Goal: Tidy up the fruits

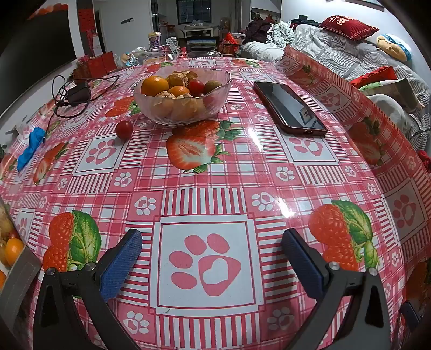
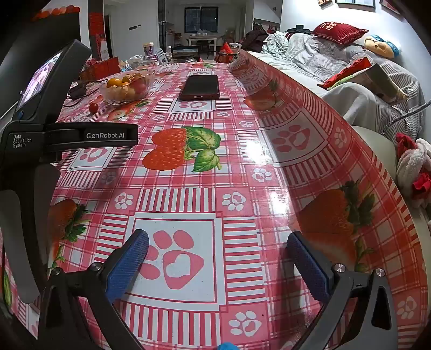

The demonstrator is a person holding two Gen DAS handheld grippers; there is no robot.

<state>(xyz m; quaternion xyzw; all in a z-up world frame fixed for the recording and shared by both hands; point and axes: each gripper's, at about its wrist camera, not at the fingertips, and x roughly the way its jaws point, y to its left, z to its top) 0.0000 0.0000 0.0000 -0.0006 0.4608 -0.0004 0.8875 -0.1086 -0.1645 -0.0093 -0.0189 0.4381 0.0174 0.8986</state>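
Sitting on the bench (image 1: 215, 172), a glass bowl (image 1: 181, 94) holds oranges, peeled citrus, a cherry tomato and a kiwi. A loose cherry tomato (image 1: 124, 129) lies just beside the bowl, a phone (image 1: 289, 107) near it on the other side. The left gripper (image 1: 212, 258) and right gripper (image 2: 218, 261) hover well apart from the bowl, jaws spread wide and empty.

Setting: home living and dining room. Evidence: table (image 1: 269, 172) under a strawberry-and-paw oilcloth, ahead of the claws; glass fruit bowl (image 1: 215, 99) and phone (image 1: 289, 107) farther ahead; sofa (image 1: 336, 53) to the right, heaped with cushions (image 1: 348, 27) and blankets; window (image 1: 192, 10) far beyond.
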